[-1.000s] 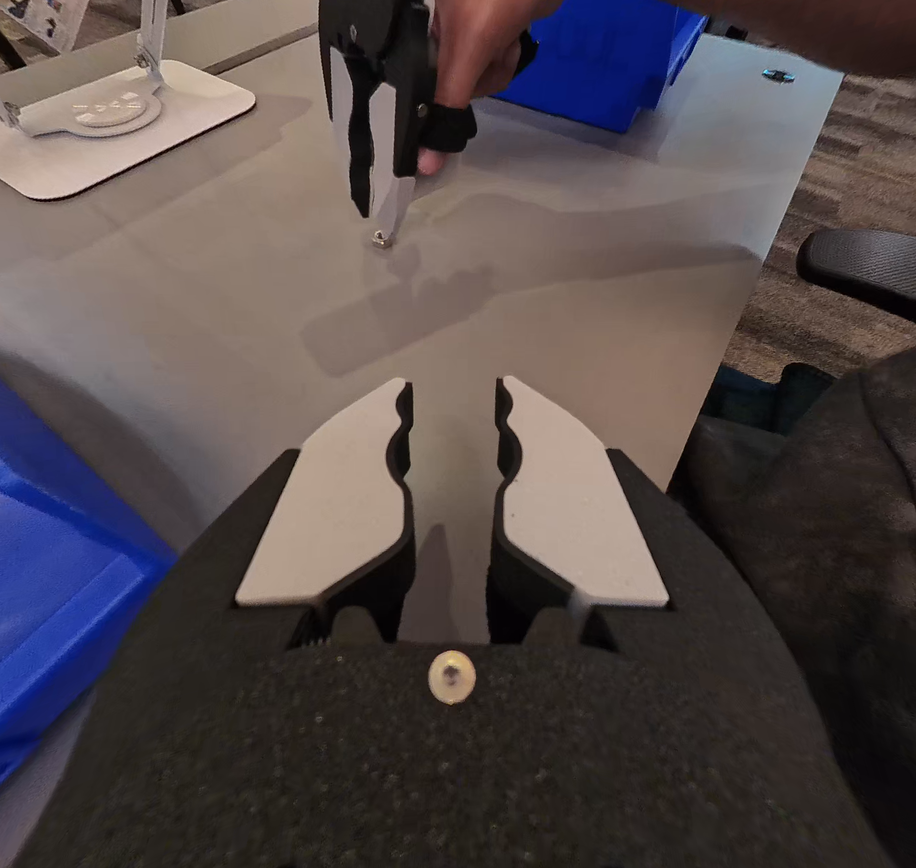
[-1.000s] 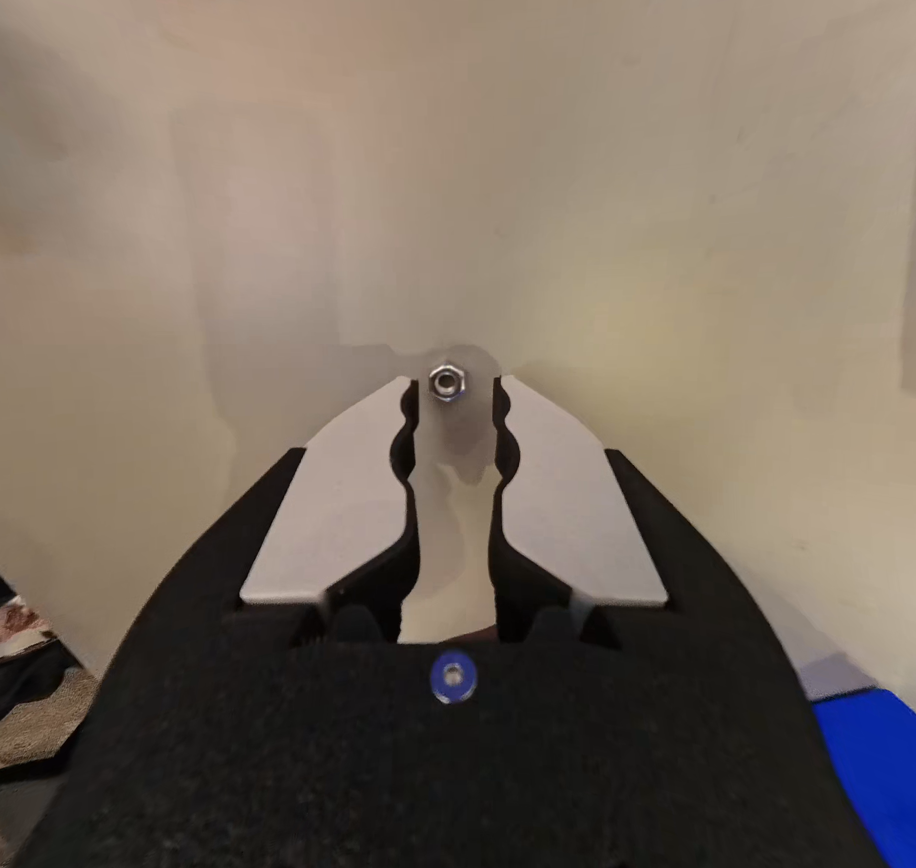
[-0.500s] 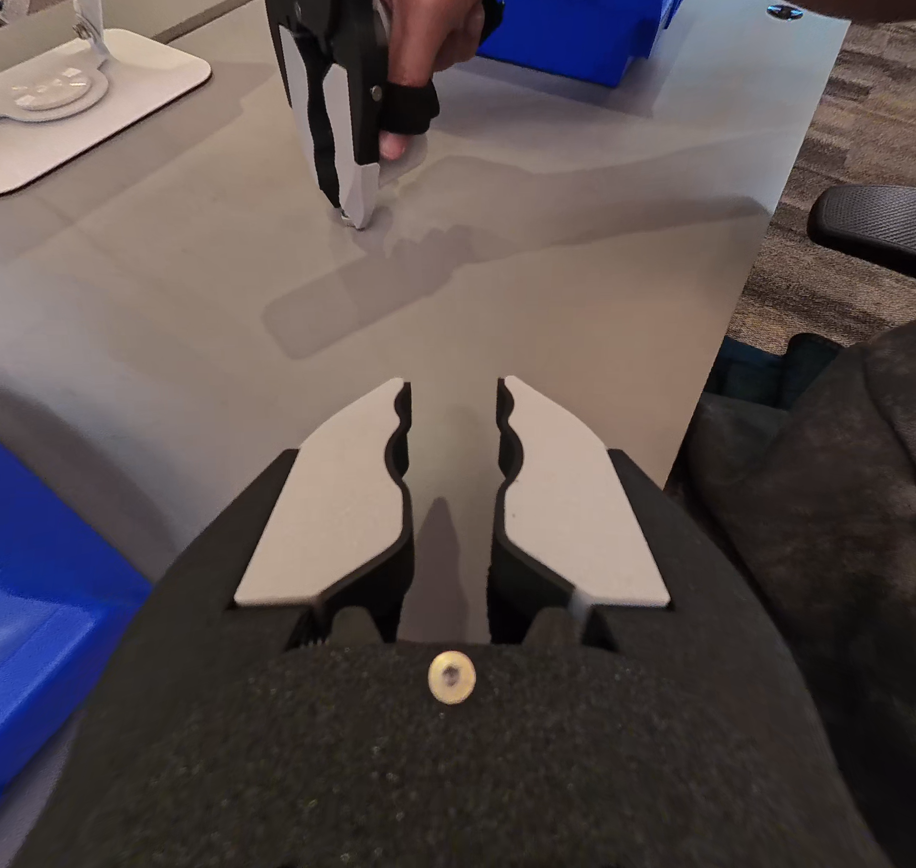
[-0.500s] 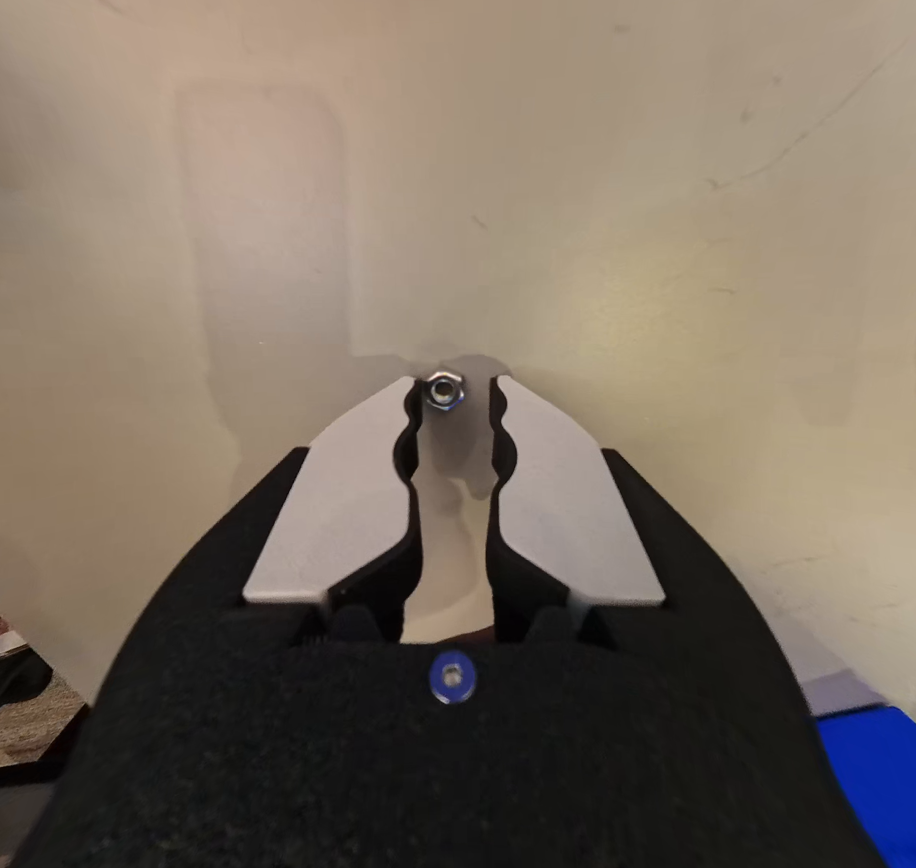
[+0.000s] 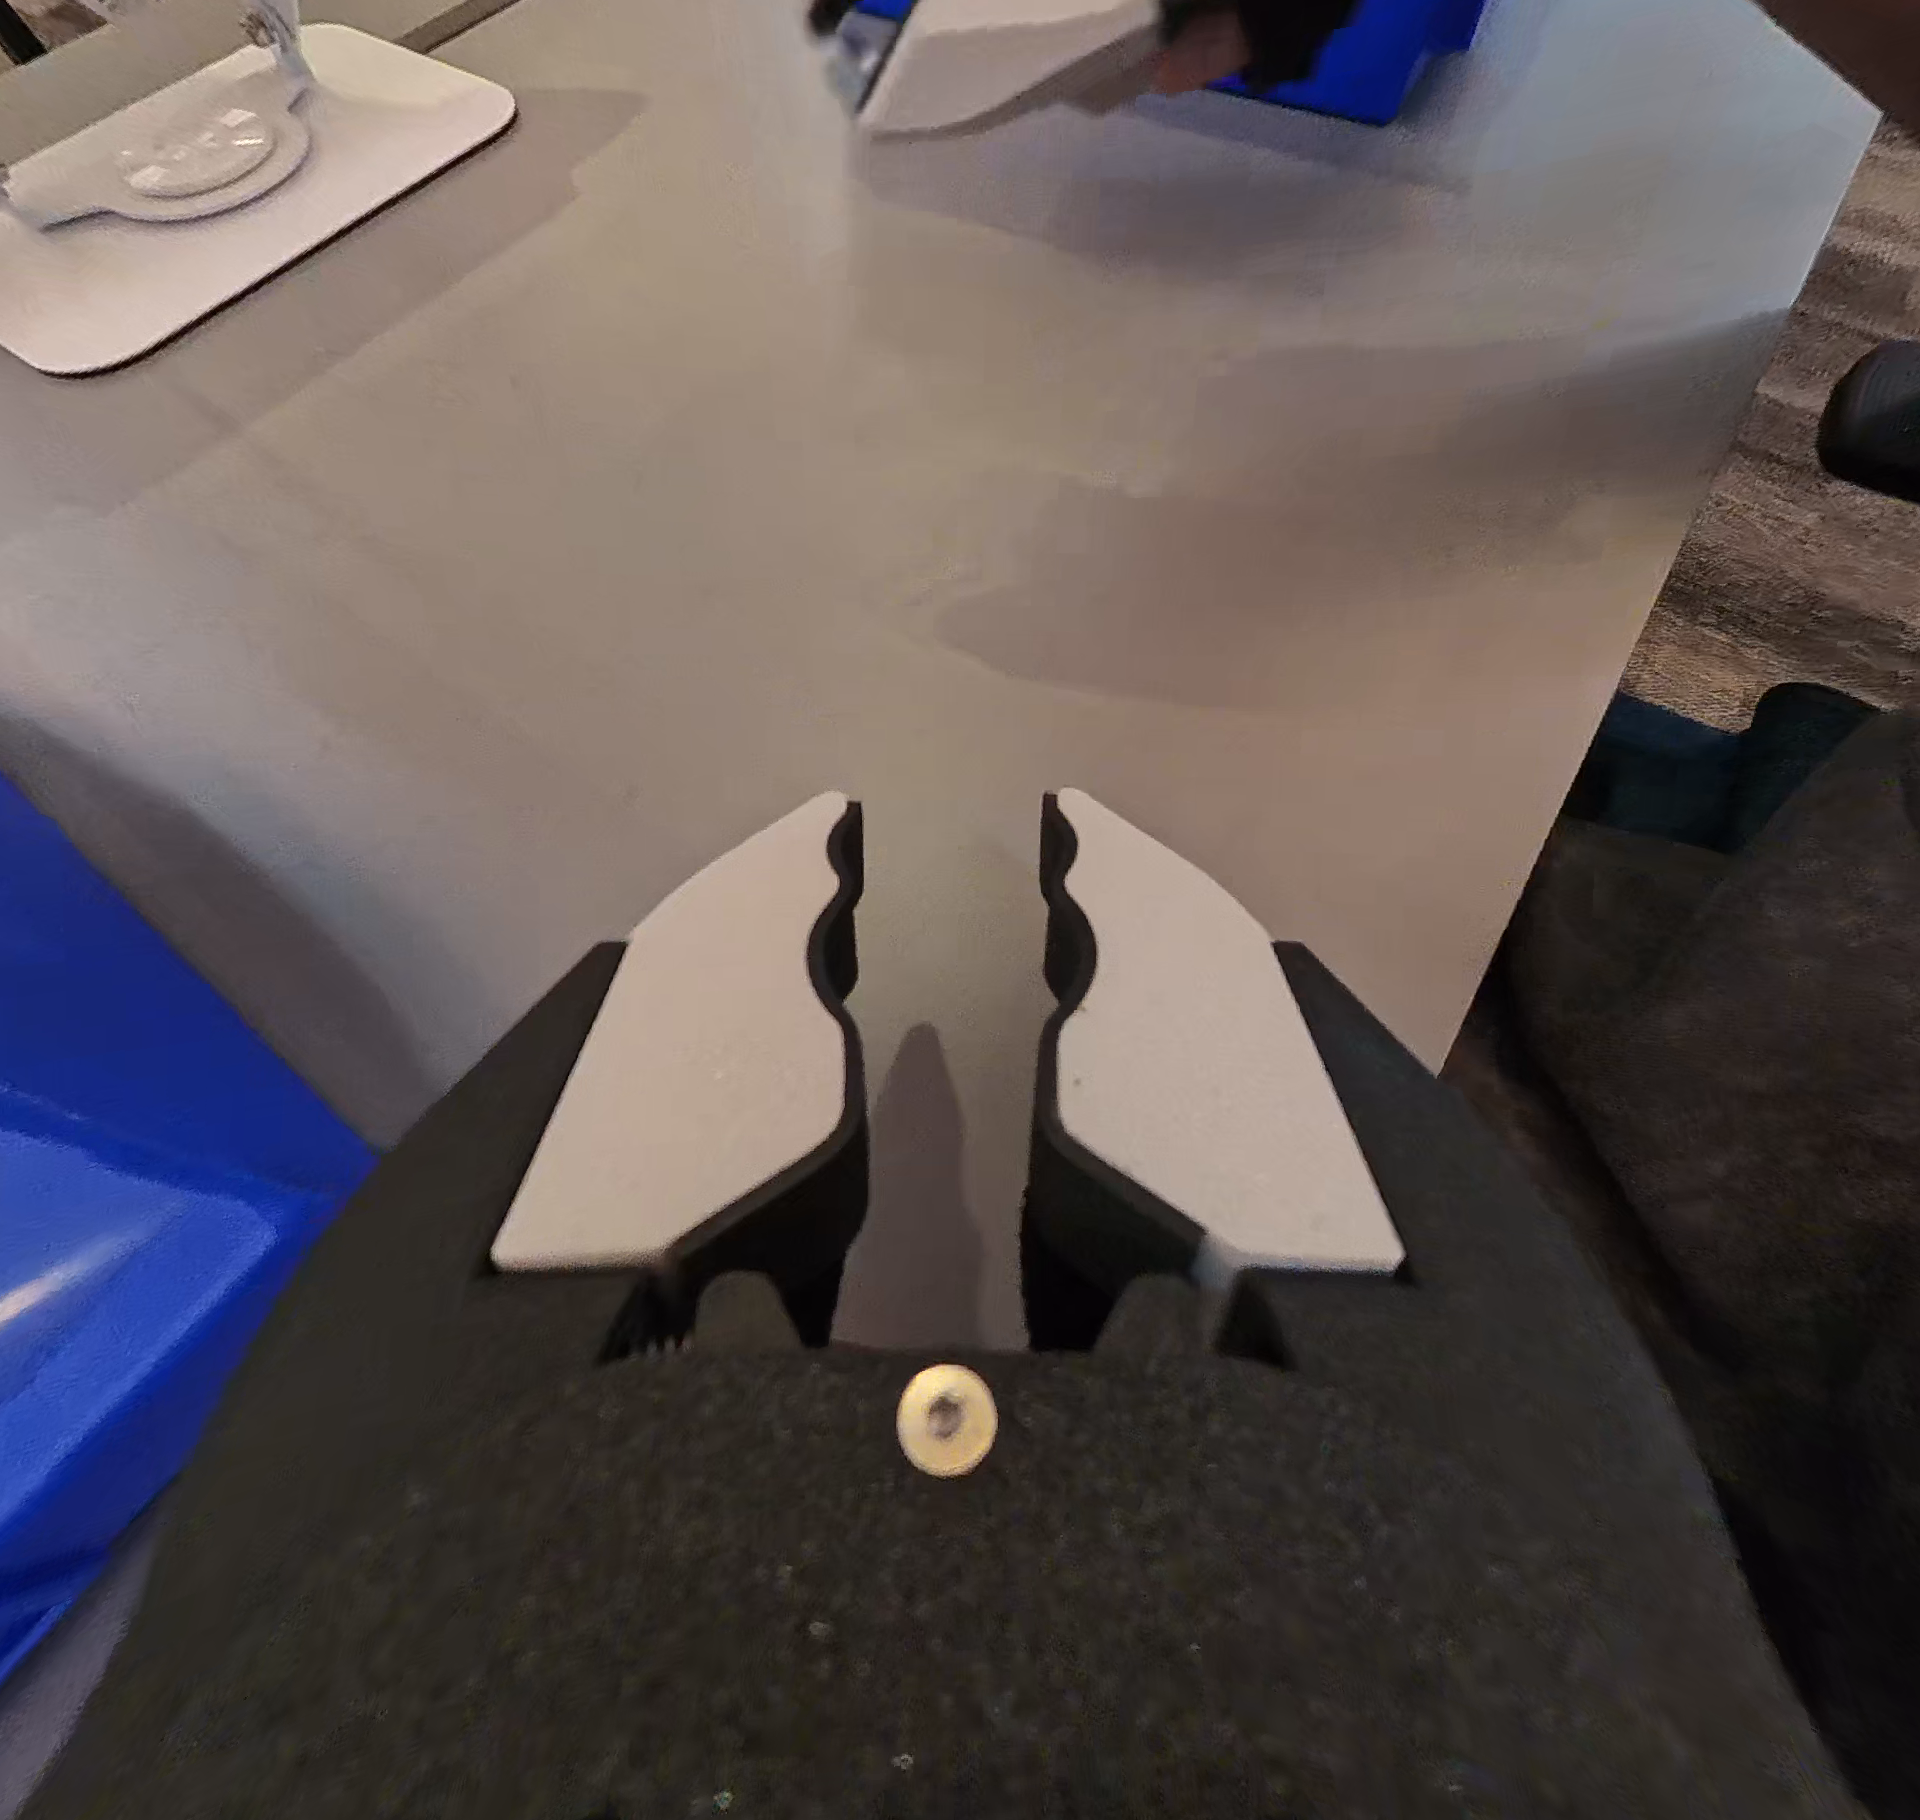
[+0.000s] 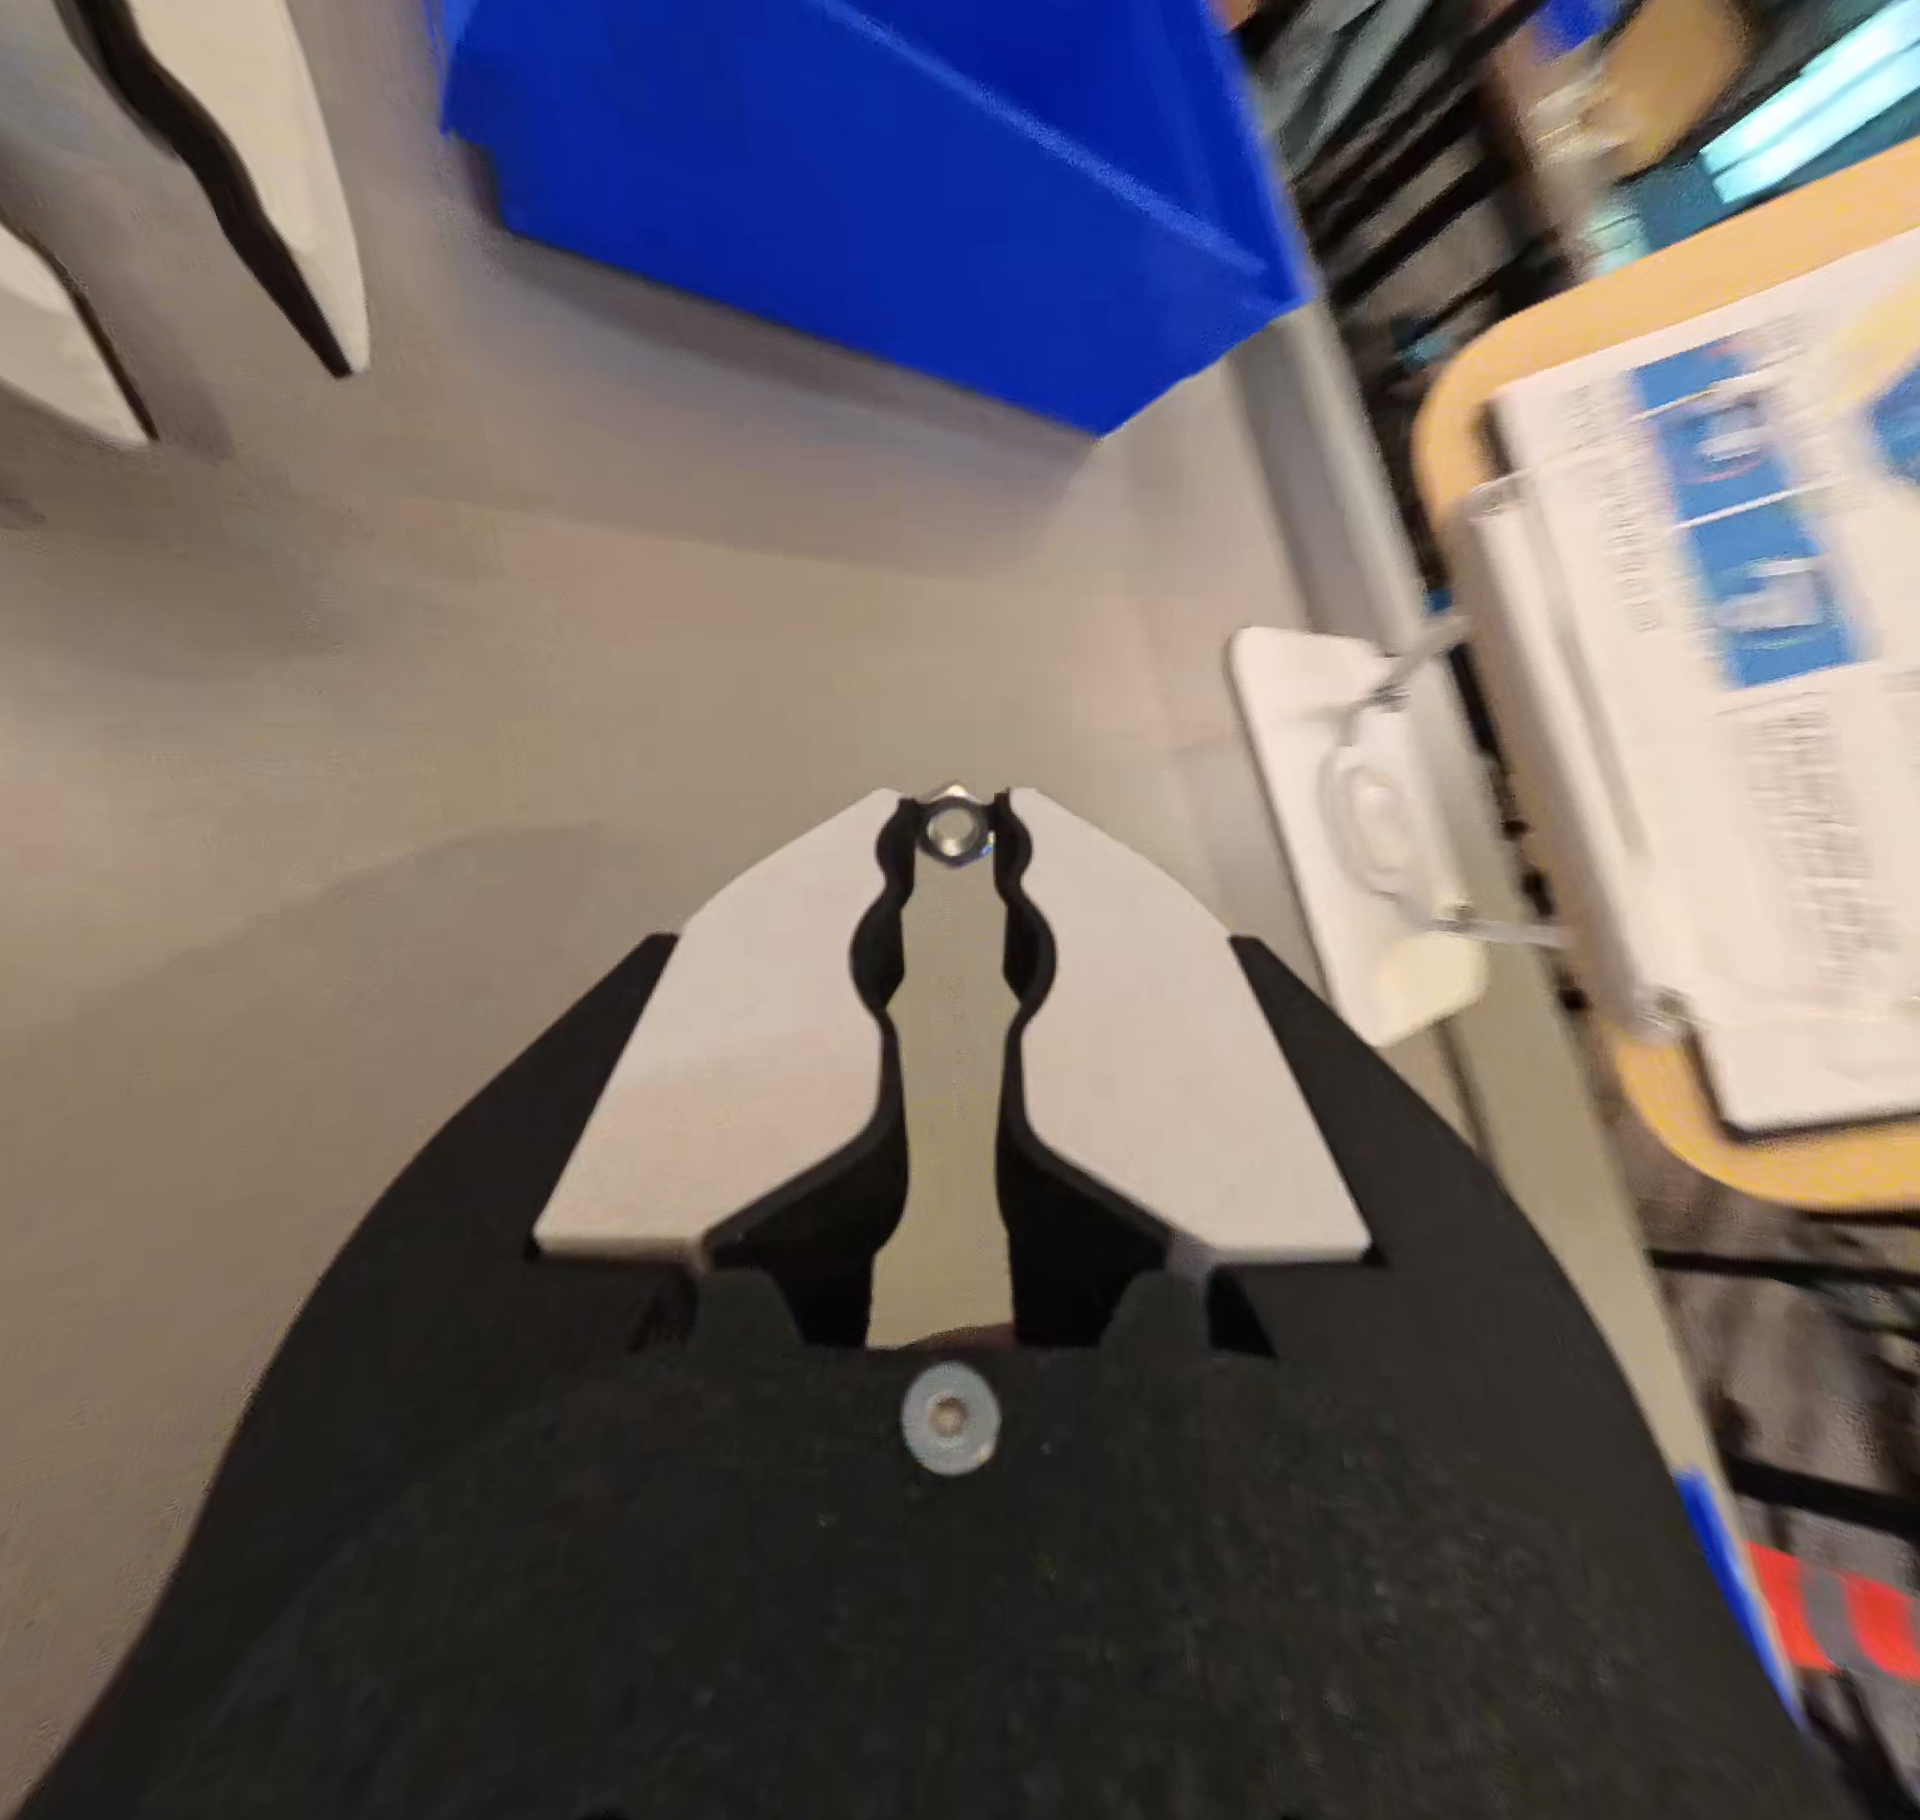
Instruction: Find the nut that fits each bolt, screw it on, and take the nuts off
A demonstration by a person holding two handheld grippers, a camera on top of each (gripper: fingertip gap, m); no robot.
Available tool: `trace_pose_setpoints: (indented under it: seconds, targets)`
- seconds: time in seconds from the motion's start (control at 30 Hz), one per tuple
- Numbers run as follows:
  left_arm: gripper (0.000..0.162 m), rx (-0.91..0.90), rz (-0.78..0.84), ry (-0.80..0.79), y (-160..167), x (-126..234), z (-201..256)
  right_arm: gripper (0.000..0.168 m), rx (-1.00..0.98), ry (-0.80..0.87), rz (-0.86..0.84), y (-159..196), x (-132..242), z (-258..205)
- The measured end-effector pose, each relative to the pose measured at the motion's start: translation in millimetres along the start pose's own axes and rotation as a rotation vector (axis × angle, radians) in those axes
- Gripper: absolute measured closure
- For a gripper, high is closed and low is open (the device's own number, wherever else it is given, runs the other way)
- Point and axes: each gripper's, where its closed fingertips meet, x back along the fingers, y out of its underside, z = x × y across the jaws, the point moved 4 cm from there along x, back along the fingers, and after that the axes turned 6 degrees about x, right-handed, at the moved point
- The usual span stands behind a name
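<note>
Since half a second ago the right hand-held gripper (image 6: 954, 806) had lifted off the counter (image 5: 727, 523) and swung round, the nut (image 6: 954, 832) coming up with it. Nut sat pinched at the very tips, bore facing the camera, clear of the counter. Fingers clenched on it across opposite sides, it seemed; blur made the exact contact hard to read.

Left hand-held gripper (image 5: 951, 814) hung low over the near counter, fingers parted, holding nothing.

Handling, as judged: small steel hex nut, light, stiff, smooth. Likely to slip or twist if gripped on corners, so best taken across two flats, as it appeared to be. Not fragile, but easy to drop and lose.

Count:
- nuts: one in view.
- bolts: none in view.
- hand-held grippers: two.
- blue bins: one at far right in the left wrist view (image 5: 1351, 35), one at near left (image 5: 125, 1199); the right wrist view showed one bin (image 6: 831, 129), which of the two I could not tell.
- white stand with flat base (image 5: 239, 170): one, far left.
</note>
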Motion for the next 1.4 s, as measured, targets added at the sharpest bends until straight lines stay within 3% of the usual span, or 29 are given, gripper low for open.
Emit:
trace_pose_setpoints:
  seconds: [0.23,0.47,0.63,0.73,0.83,0.9,1.03,1.2,1.4]
  targets:
    - [0.131,0.004,0.003,0.031,-2,-6,4,0.154,-0.129,0.127,0.203,13,30,-39]
    - [0.131,-0.003,-0.027,0.071,-5,-12,12,0.154,-0.286,0.185,0.346,40,37,-30]
    - [0.127,-0.015,-0.048,0.045,-31,35,-12,0.154,-0.351,0.194,0.352,47,33,-25]
    - [0.126,-0.019,-0.12,-0.138,-52,82,-66,0.154,-0.335,0.196,0.353,45,33,-27]
    - [0.125,-0.087,-0.303,-0.461,-58,121,-139,0.154,-0.305,0.193,0.351,43,32,-29]
    - [0.125,-0.116,-0.404,-0.588,-62,132,-176,0.154,-0.297,0.182,0.361,40,32,-31]
    - [0.126,-0.092,-0.49,-0.582,-65,124,-215,0.154,-0.272,0.192,0.352,40,32,-32]
    - [0.125,-0.096,-0.619,-0.514,-55,92,-246,0.154,-0.298,0.192,0.359,42,34,-29]
    - [0.127,0.002,-0.728,-0.57,-47,42,-313,0.154,-0.297,0.19,0.356,42,33,-29]
